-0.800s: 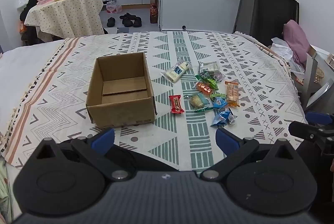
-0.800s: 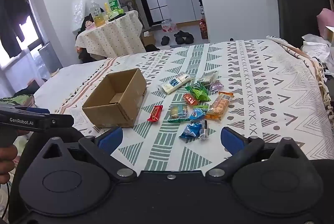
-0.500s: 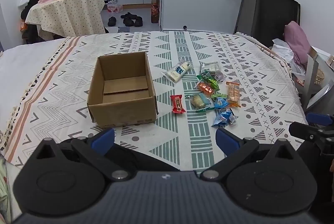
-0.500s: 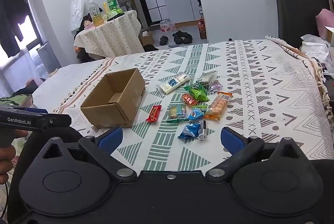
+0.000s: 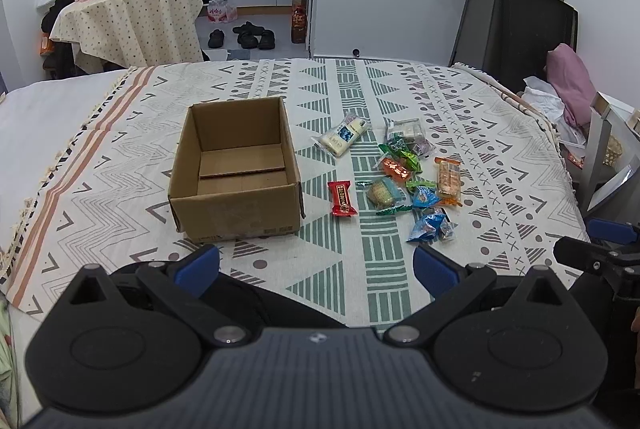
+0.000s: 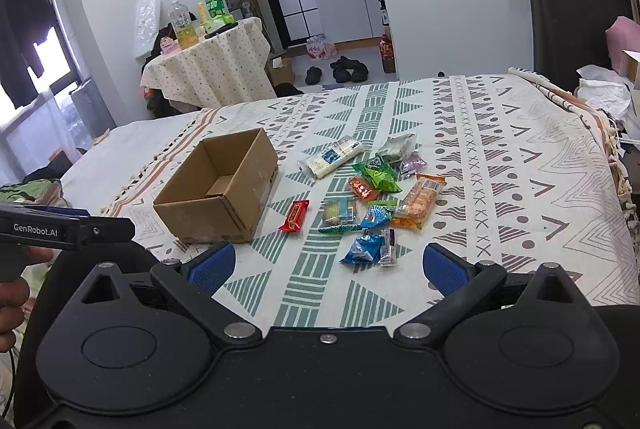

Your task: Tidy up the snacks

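An open cardboard box (image 5: 236, 169) (image 6: 218, 189) sits on the patterned bedspread with nothing visible inside. To its right lie several wrapped snacks: a red bar (image 5: 342, 199) (image 6: 295, 215), a white packet (image 5: 340, 139) (image 6: 331, 162), an orange biscuit pack (image 5: 448, 177) (image 6: 418, 202), green, orange and blue packs (image 5: 430, 227) (image 6: 366, 249). My left gripper (image 5: 316, 265) stands open near the bed's front edge, well short of the box. My right gripper (image 6: 326, 265) is open too, just short of the blue pack. Nothing is between either pair of fingers.
The patterned bedspread (image 5: 400, 97) covers the bed. Beyond it stand a small table with a dotted cloth (image 5: 132, 21) holding bottles, shoes on the floor (image 5: 248, 37), a dark chair (image 5: 520, 29) and pink cloth (image 5: 568, 81) at the right edge.
Both views have shifted slightly closer to the box and snacks. Nothing on the bed has moved, and both grippers stay open.
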`<state>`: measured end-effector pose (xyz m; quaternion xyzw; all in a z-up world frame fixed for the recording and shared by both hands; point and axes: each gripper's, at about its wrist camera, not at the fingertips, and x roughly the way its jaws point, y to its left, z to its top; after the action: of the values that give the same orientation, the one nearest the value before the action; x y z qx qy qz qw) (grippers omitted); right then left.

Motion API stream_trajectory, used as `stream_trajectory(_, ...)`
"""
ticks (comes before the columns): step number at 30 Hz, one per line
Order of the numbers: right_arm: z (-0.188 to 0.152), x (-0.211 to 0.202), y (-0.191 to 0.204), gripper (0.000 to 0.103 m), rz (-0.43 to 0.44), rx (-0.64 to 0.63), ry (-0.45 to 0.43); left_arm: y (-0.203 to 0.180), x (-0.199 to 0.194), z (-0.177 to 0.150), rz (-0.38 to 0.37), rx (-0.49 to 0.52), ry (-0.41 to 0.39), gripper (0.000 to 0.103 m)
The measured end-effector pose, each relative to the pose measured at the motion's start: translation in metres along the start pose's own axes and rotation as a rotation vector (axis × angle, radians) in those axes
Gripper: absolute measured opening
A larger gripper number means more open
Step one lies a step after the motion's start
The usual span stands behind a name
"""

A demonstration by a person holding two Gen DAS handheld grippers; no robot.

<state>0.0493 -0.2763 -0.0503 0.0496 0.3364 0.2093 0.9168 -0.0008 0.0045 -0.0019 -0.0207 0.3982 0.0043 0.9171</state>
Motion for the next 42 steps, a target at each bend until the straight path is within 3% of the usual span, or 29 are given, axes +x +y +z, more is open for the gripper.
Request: stream_trajectory(42, 0.0009, 0.0006, 0.0007, 0.101, -0.006, -0.001, 0.004, -0.0043, -0.0008, 0.0039, -0.020, -0.009, -0.010, 0.103)
